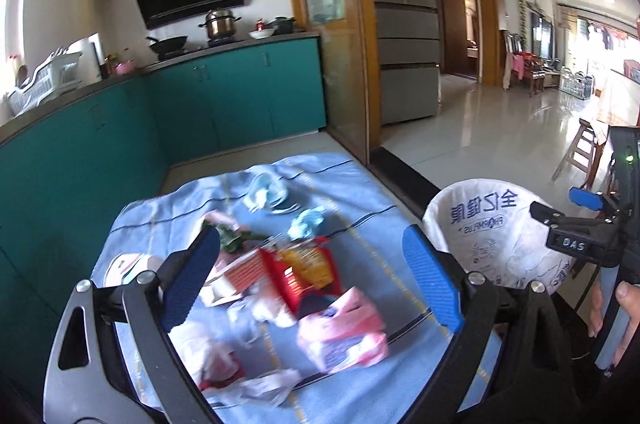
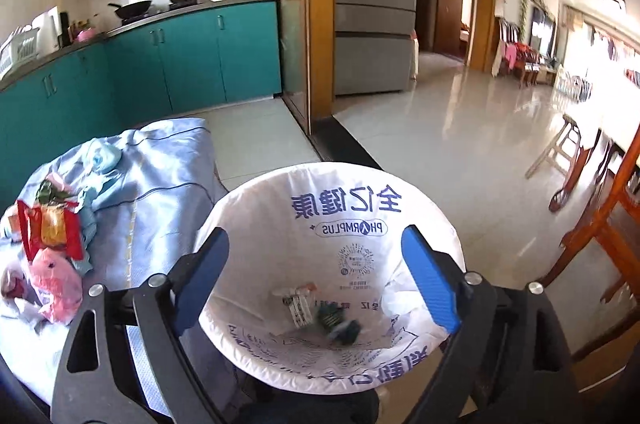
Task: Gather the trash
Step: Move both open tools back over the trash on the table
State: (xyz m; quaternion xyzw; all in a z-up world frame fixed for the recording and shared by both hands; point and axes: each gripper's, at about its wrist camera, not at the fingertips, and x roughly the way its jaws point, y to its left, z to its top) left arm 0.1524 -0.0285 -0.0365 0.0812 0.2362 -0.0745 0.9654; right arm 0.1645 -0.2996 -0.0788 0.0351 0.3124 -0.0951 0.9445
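**Both jaws wide open, pile of wrappers up next**

Jaws on both sides are spread wide with nothing in them. My left gripper (image 1: 312,280) hangs over the trash pile on the blue cloth (image 1: 360,191), and my right gripper (image 2: 316,280) is parked over the bin with the white bag liner (image 2: 344,207), where a few scraps already sit at the bottom.

Handling guess: it's all light, crinkly stuff. The red snack wrapper (image 1: 308,272) is thin foil-type film, probably slippery and springy, so I'd pinch it on a folded edge rather than the flat face. The pink packet (image 1: 344,336) looks soft and puffy, easy to squash, so grab it across the middle. The crumpled white paper (image 1: 264,388) should just bunch up in the pads.

Position-wise, in the left view the red wrapper sits dead centre between my fingers, the pink packet toward 5 o'clock, the white paper near 6, and the bin is off at 3 o'clock. Frame's a bit blurry, so no finer detail.
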